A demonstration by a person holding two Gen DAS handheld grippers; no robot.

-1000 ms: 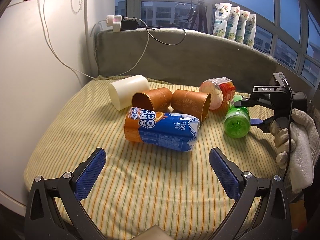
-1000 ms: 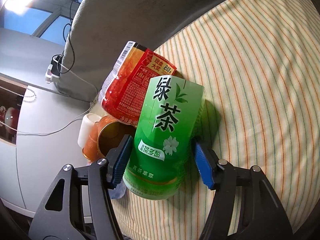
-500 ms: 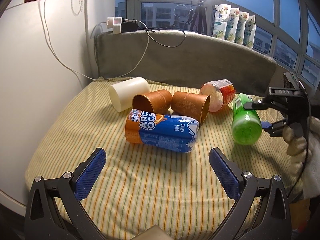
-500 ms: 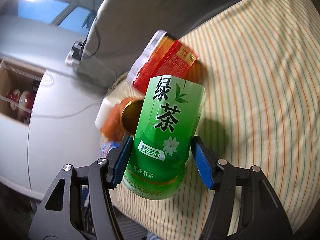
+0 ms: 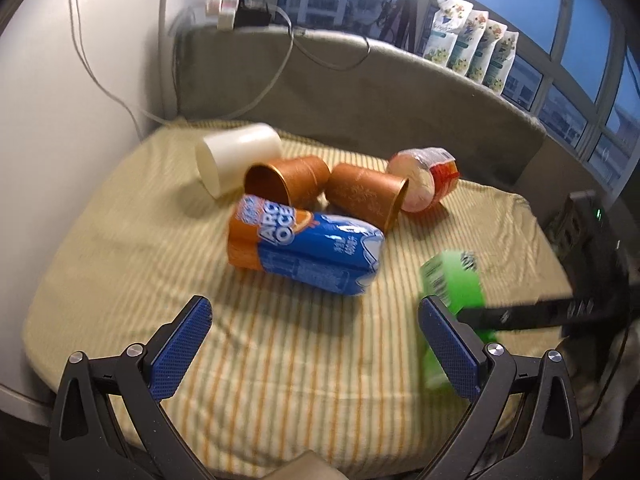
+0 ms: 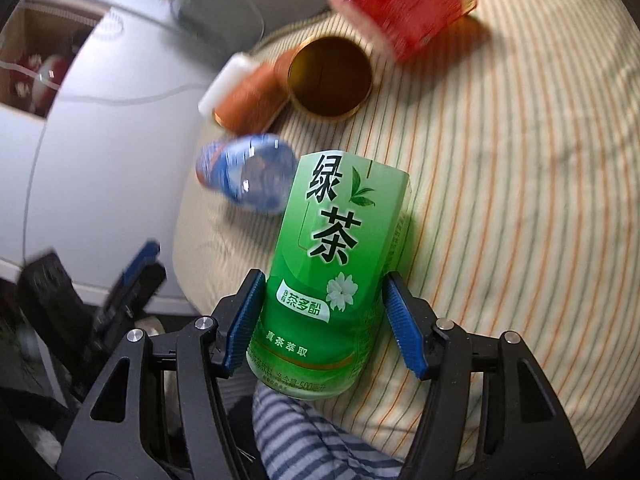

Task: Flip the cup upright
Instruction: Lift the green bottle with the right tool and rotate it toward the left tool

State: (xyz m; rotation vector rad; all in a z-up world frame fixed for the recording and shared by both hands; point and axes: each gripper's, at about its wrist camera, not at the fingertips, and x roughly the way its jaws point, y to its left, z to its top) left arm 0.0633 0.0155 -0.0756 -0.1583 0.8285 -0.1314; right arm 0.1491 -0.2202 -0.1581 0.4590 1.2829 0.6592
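My right gripper (image 6: 326, 318) is shut on a green tea cup (image 6: 334, 268) and holds it above the striped cushion (image 6: 500, 200), near its front right. In the left wrist view the green cup (image 5: 454, 286) is blurred at the right, with the right gripper (image 5: 520, 314) clamped on it. My left gripper (image 5: 316, 344) is open and empty above the cushion's front edge (image 5: 280, 380). Lying on their sides are a blue-and-orange cup (image 5: 304, 244), two copper cups (image 5: 288, 180) (image 5: 366, 196), a cream cup (image 5: 236, 156) and a red cup (image 5: 424, 178).
A grey padded backrest (image 5: 360, 92) runs behind the cushion. A white cabinet (image 5: 68, 100) with cables stands at the left. Pouches (image 5: 468, 40) stand on the window ledge. A striped sleeve (image 6: 312, 432) shows under the right gripper.
My right gripper has carried the green cup away from the red cup toward the cushion's front right and turned it. The left gripper has stayed open and moved slightly.
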